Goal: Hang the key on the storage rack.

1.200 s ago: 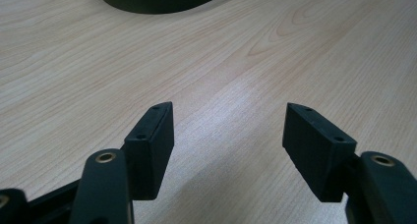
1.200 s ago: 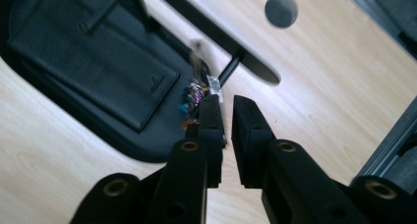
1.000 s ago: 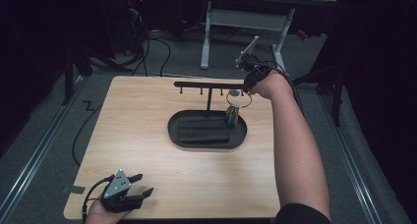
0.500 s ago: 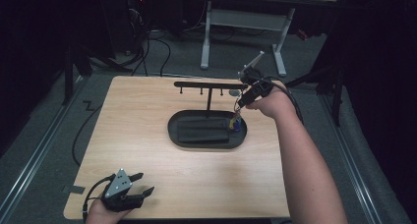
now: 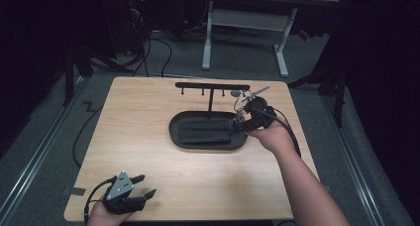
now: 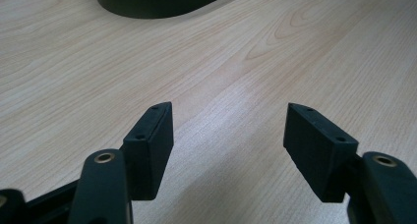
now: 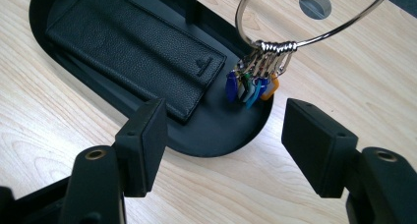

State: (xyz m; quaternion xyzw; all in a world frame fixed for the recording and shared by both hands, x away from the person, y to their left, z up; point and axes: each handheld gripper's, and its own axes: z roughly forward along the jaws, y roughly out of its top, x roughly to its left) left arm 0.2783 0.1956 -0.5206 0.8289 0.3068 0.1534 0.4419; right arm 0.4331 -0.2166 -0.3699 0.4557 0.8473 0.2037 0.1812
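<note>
We see a light wooden worktop (image 5: pixel 148 137) carrying a black oval tray (image 5: pixel 208 144) with a T-shaped hook stand (image 5: pixel 212 86) rising from its far side. A black leather wallet (image 7: pixel 133 49) lies flat inside the tray. The right gripper (image 5: pixel 242 122) hangs over the tray's right end, its jaws spread wide and holding nothing. In the right gripper view a large metal key ring (image 7: pixel 305 37) stands just ahead of those jaws, and its bunch of coloured tags (image 7: pixel 251 86) hangs down to the tray's floor beside the wallet's corner. We cannot tell what supports the ring. The left gripper (image 5: pixel 141 196) rests at the worktop's near left corner, jaws spread over bare wood, well apart from the tray.
</note>
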